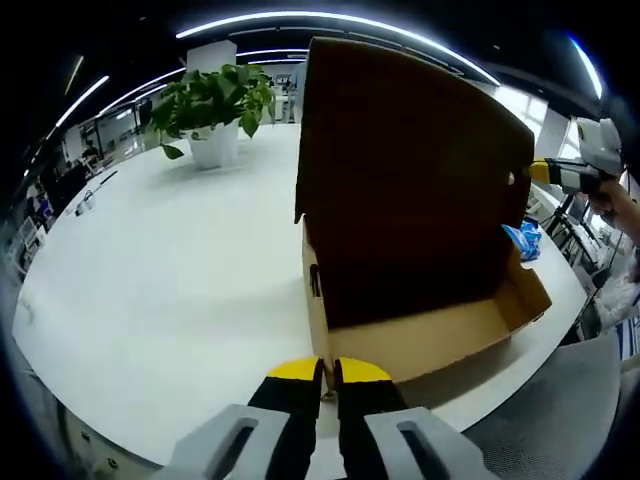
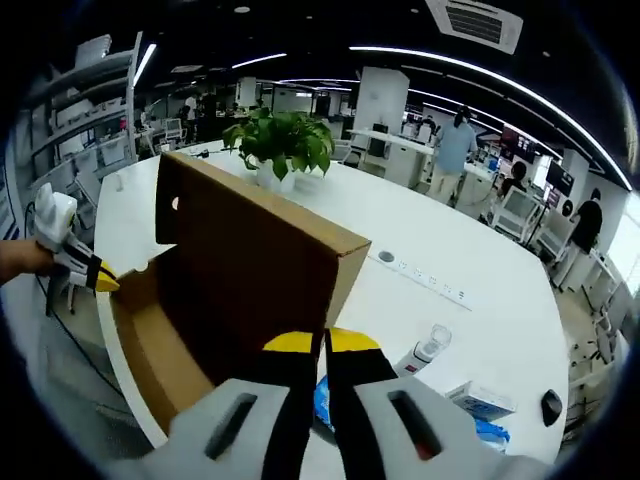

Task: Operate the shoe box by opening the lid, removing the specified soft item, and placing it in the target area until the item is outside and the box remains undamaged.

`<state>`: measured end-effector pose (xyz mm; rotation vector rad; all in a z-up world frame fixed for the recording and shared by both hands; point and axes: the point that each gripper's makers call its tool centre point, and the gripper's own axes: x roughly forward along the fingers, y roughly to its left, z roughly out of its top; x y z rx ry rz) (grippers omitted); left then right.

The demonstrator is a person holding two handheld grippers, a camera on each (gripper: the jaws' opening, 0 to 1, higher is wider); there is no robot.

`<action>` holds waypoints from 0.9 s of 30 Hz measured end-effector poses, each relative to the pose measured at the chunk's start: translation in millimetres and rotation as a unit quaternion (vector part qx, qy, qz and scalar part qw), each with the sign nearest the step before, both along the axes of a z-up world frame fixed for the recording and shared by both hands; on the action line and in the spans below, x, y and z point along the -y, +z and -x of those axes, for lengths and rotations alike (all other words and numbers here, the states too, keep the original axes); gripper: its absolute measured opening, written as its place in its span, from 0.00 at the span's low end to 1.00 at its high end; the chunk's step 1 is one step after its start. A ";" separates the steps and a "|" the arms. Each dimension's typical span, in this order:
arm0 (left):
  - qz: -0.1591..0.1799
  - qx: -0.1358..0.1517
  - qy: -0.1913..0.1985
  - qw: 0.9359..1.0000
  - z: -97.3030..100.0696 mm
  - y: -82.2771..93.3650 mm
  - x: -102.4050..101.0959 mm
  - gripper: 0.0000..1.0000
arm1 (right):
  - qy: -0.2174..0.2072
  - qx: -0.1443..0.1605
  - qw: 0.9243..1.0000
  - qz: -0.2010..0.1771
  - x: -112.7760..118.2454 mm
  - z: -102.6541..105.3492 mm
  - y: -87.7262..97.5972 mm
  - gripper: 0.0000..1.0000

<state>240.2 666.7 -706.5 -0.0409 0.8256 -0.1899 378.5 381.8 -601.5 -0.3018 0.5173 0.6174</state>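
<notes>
Your left gripper [image 1: 327, 372], jaws clenched, is sitting at frame bottom by the shoe box [image 1: 420, 340]; your right gripper [image 2: 322, 350] is pinching its raised lid [image 2: 255, 260].

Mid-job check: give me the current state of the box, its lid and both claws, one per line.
shoe box: open, upright on the white table, no damage visible.
lid: raised, standing up.
left claw: shut, empty, at the box's near corner.
right claw: shut, against the raised lid.
soft item: the box interior is dark, so I cannot tell whether it is inside.
potted plant: upright on the table.
</notes>
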 end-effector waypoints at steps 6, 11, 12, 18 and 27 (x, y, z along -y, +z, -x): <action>0.000 0.003 -0.004 1.000 -0.1 0.1 0.0 0.05 | -0.005 0.005 1.000 -0.014 0.2 13.5 -1.2 0.01; -0.003 0.007 -0.006 1.000 -0.3 0.4 0.0 0.05 | -0.009 0.004 1.000 -0.023 0.4 22.3 -2.5 0.01; -0.004 0.008 -0.006 1.000 -0.3 0.6 0.0 0.05 | -0.009 0.004 1.000 -0.023 0.4 24.2 -2.9 0.01; -0.005 0.015 -0.005 1.000 -1.0 1.1 -0.1 0.05 | -0.013 0.010 0.999 -0.032 0.1 35.5 -6.5 0.02; -0.015 0.022 -0.014 1.000 -1.0 4.6 0.4 0.07 | -0.016 0.014 0.998 -0.053 -1.6 47.6 -11.9 0.03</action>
